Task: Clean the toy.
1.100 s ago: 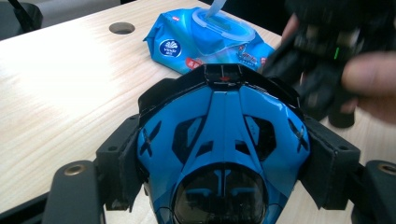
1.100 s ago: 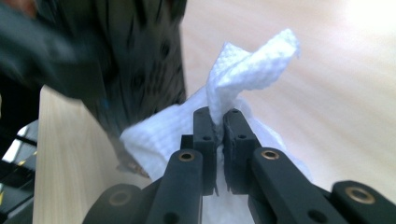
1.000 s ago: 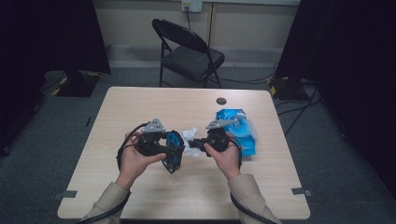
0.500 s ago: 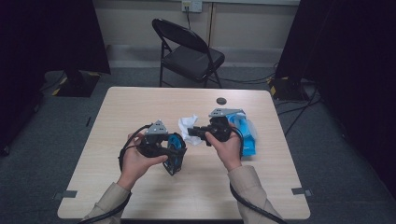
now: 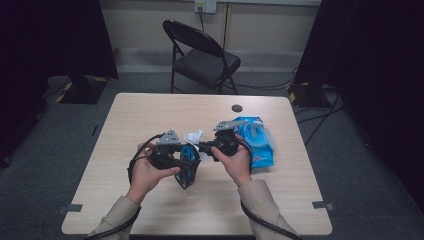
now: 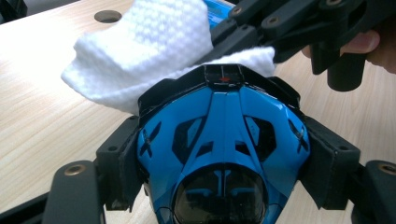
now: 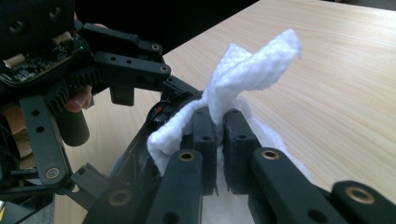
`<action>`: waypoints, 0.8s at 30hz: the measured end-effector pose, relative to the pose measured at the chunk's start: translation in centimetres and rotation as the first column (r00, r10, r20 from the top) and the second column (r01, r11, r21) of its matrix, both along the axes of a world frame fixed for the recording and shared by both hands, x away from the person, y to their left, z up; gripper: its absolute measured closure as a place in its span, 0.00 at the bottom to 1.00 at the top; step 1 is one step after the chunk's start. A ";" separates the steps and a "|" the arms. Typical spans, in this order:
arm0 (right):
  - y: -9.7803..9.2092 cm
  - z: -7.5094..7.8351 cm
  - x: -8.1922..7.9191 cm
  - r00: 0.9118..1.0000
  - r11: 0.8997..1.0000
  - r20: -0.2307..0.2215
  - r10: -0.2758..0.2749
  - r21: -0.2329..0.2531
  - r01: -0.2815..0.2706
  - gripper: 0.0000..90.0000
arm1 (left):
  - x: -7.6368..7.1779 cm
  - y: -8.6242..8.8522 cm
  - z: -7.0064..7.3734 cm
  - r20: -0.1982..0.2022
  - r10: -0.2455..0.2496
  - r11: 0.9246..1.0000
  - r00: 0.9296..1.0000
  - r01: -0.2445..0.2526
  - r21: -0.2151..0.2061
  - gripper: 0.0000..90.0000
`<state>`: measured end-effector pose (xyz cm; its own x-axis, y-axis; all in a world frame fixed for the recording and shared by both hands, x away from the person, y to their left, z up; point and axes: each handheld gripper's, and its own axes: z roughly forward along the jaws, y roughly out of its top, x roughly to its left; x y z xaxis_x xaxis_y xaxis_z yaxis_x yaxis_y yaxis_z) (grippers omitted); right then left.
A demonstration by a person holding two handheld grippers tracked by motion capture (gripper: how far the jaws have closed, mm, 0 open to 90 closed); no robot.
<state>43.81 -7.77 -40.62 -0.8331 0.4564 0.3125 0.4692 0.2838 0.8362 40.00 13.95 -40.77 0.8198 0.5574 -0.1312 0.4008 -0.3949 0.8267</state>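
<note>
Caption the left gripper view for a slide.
Left gripper clamps a blue goggle-like mask while the right gripper's fingers press a white wipe against it.

This looks like a recording studio or lab set up for filming. A single light wood counter [image 5: 150,110] stands on grey carpet [image 5: 60,150], ringed by black curtains [image 5: 370,60]. A black folding chair [image 5: 202,55] waits behind it, cables [image 5: 320,120] trail across the floor, and tape marks [image 5: 70,208] flag the counter's corners.

Blue goggles [image 6: 223,140] — upright, clamped; white wipe [image 7: 243,79] pressed against rim.
</note>
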 end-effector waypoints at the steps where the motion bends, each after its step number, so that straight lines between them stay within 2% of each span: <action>1: 0.0 -0.1 0.0 1.000 1.000 0.001 0.001 -0.002 -0.001 0.95 | 0.0 0.0 0.0 -0.001 -0.001 1.000 1.000 0.001 0.001 0.29; 16: 0.4 -1.5 -0.5 1.000 1.000 0.000 0.006 -0.028 -0.006 0.95 | 0.2 0.1 -0.3 -0.011 0.005 1.000 1.000 -0.005 0.001 0.29; 19: 0.5 -1.9 -0.6 1.000 0.999 -0.008 0.009 -0.033 -0.009 0.95 | 0.2 0.2 -0.2 0.004 0.009 1.000 1.000 -0.009 0.007 0.29; 24: 0.8 -2.7 -0.9 0.999 0.998 -0.022 0.024 -0.052 -0.025 0.95 | 0.2 0.4 0.2 0.011 0.012 1.000 1.000 -0.012 -0.009 0.29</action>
<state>42.93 -7.00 -43.36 -0.8379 0.4516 0.3065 0.4787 0.3384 0.8102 40.19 14.33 -40.62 0.8147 0.5658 -0.1269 0.3959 -0.3829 0.8347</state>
